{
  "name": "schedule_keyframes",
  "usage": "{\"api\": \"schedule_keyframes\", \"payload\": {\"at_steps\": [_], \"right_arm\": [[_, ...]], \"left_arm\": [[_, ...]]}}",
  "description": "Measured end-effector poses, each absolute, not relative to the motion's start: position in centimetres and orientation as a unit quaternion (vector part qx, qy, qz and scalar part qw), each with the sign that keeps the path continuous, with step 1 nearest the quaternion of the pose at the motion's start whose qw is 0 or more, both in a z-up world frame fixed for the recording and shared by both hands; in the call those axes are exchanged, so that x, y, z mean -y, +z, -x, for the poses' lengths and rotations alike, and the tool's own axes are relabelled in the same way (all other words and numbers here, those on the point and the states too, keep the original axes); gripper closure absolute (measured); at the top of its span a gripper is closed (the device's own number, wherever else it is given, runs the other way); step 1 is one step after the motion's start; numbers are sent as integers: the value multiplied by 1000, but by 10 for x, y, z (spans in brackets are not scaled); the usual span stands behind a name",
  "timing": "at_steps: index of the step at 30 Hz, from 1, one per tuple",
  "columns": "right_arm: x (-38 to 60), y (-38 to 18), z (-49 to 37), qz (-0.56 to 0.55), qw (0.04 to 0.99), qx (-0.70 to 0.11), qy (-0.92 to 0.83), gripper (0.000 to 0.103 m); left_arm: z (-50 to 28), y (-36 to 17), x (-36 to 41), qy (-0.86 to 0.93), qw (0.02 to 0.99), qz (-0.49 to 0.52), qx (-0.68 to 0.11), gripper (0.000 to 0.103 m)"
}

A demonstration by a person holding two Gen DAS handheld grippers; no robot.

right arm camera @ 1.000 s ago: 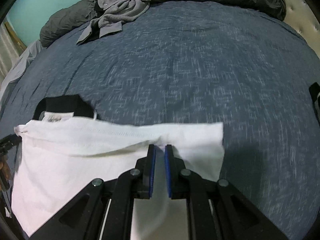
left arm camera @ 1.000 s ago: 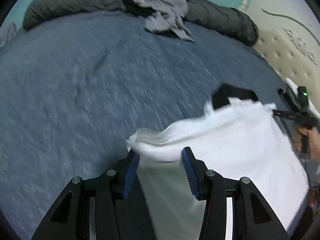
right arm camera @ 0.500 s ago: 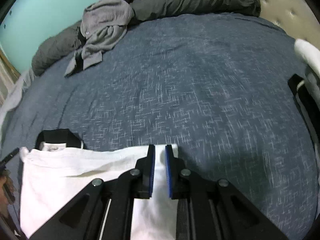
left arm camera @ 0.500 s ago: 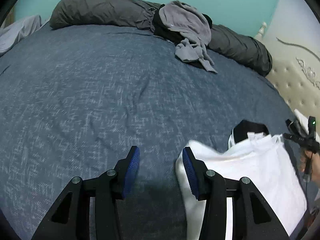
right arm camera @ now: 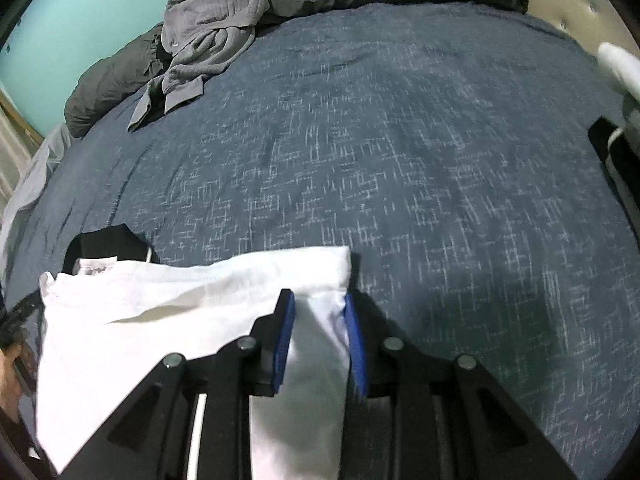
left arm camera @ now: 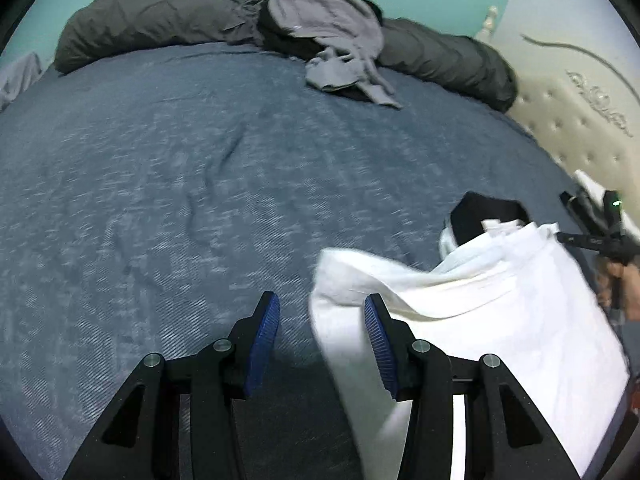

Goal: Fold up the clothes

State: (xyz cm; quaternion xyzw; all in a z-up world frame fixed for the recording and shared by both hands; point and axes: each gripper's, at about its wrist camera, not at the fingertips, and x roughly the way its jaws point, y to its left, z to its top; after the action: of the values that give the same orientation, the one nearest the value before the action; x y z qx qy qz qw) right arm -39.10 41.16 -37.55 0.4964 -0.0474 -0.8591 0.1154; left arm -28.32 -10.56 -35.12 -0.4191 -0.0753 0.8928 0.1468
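Observation:
A white T-shirt [left arm camera: 500, 320] with a black collar piece [left arm camera: 488, 216] lies folded on the blue bed cover [left arm camera: 200, 200]. My left gripper [left arm camera: 320, 328] is open beside the shirt's left corner, and the cloth overlaps its right finger. In the right wrist view the same shirt [right arm camera: 160, 340] and black collar [right arm camera: 104, 244] lie at lower left. My right gripper [right arm camera: 318, 320] is open, with the shirt's right edge lying loose between its fingers. The right gripper [left arm camera: 600, 236] and the hand holding it also show at the far right of the left wrist view.
A crumpled grey garment [left arm camera: 332, 40] lies on a dark grey rolled duvet [left arm camera: 152, 20] at the far side of the bed. A cream tufted headboard [left arm camera: 572, 120] stands at the right. Black-and-white clothing [right arm camera: 616, 152] sits at the bed's right edge.
My right gripper has opened and let go of the shirt's edge. My left gripper, open throughout, moved off the shirt's corner to its left side.

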Motion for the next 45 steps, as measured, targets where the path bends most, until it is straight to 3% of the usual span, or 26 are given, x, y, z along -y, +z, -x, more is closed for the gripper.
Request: {"api": "schedule_keyframes", "payload": {"at_steps": [1,3,4,5,6,9,19,25,34,36,38,39,45], "right_arm": [[-412,-376,392,-495,115,50,-860,78],[-413,-378,395,-494,116,58,-860,78],[-412,-379,396,-493,118,56,-860,78],[-411,-378,397,-490,120,53,-861,80],[-409,-378,397,-488,122,50,-863,92],[-407,-374,396,-481,127,45,-866,99],[-431,-340,394,-435,102,65,-892,100],[-424,-353,405,-454,84,59,-885,100],[-413,-376,417,-487,65,48,-870,97],[-416,-370,414,-485,55,52,-871,89],[-419,-359,408,-477,41,50,-877,83],[-422,-352,402,-470,40,60,-880,83],[-431,-320,338,-429,55,155,-888,77]], "left_arm": [[284,-351,105,893,152,416,79,57],[286,-354,104,890,158,419,87,72],[286,-355,104,888,159,421,88,88],[287,-357,103,887,161,424,89,95],[287,-358,104,887,160,424,91,96],[286,-354,110,887,161,418,110,98],[281,-329,151,890,143,380,207,99],[292,-342,140,887,129,403,183,99],[282,-340,142,889,106,412,167,93],[278,-339,143,890,100,413,165,85],[274,-337,144,891,93,414,162,59],[272,-336,145,891,90,415,161,54],[246,-323,158,886,80,410,199,53]]}}
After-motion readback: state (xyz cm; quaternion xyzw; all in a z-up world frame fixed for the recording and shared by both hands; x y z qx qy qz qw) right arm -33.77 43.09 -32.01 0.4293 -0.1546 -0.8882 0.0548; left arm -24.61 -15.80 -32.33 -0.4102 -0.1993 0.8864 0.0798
